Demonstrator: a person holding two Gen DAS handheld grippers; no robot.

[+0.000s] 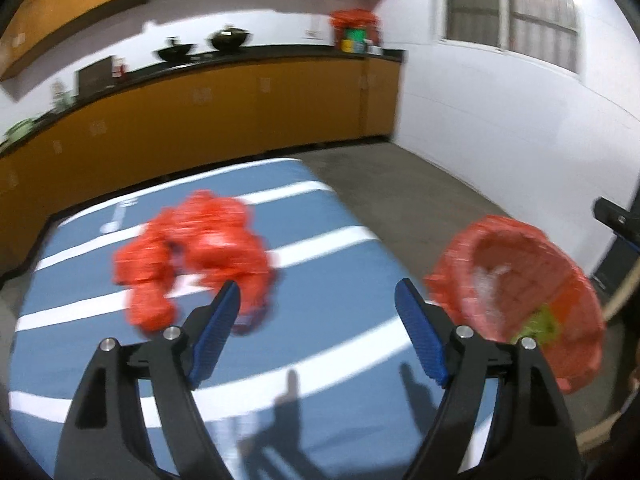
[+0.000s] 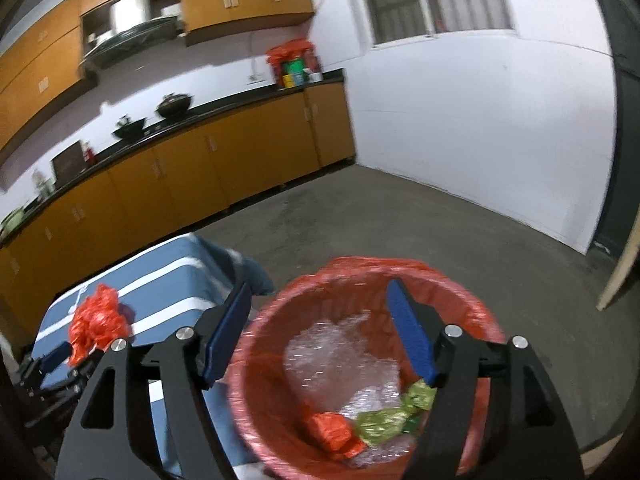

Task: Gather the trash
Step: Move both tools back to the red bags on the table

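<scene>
The left gripper hung over the striped table, jaws wide apart with nothing between them, a crumpled red bag lying on the cloth just beyond its fingertips. The right gripper hovered above the red-lined bin beside the table, jaws also spread and empty; bubble wrap, a green wrapper and a red scrap lay inside.
</scene>
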